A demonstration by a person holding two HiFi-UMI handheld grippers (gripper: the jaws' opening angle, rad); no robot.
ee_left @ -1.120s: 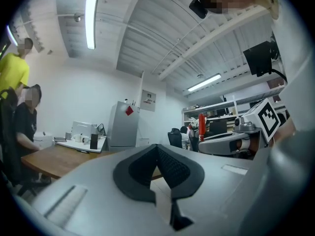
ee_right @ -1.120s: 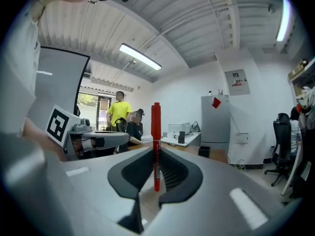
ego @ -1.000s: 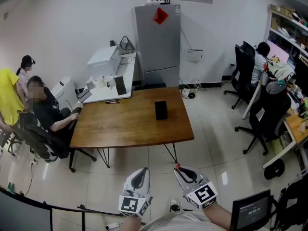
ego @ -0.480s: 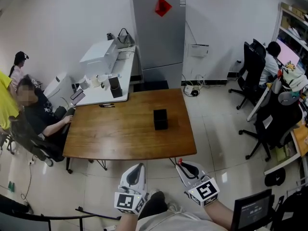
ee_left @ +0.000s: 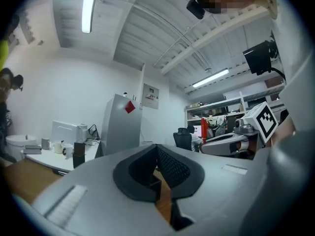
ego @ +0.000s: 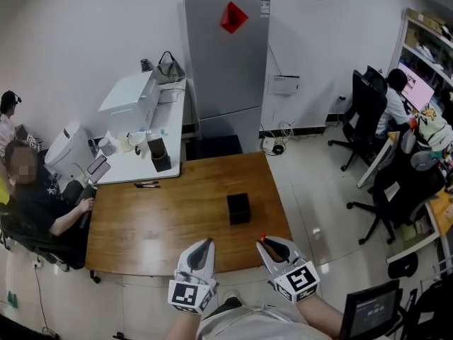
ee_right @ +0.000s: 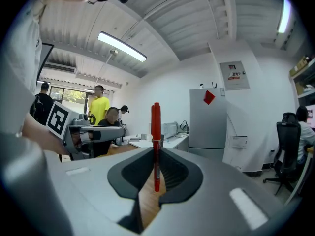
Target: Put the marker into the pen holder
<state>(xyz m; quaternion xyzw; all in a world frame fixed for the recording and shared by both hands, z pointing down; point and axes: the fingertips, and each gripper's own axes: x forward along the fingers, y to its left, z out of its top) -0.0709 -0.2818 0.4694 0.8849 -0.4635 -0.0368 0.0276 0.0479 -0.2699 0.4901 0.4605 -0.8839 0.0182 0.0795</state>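
Carrying the marker (ee_right: 156, 132) is as far as I have got. The fingers (ee_right: 179, 173) of my right gripper (ego: 267, 245) are clamped on its lower barrel, and it stands upright with the cap end above them. The pen holder (ego: 238, 208) sits apart from me on the counter (ego: 163, 225), at about 11 o'clock from that gripper. Nothing is in it that I can see. Left to do, as I judge it: reach over, line the marker up above the opening and let it drop.

My left gripper (ego: 204, 246) idles at 9 o'clock of the right one, its fingers (ee_left: 179, 168) closed together on nothing.

The marker is a slim, smooth red cylinder. The holder is a matt black square box, open on top. The counter is flat brown wood with a visible grain.
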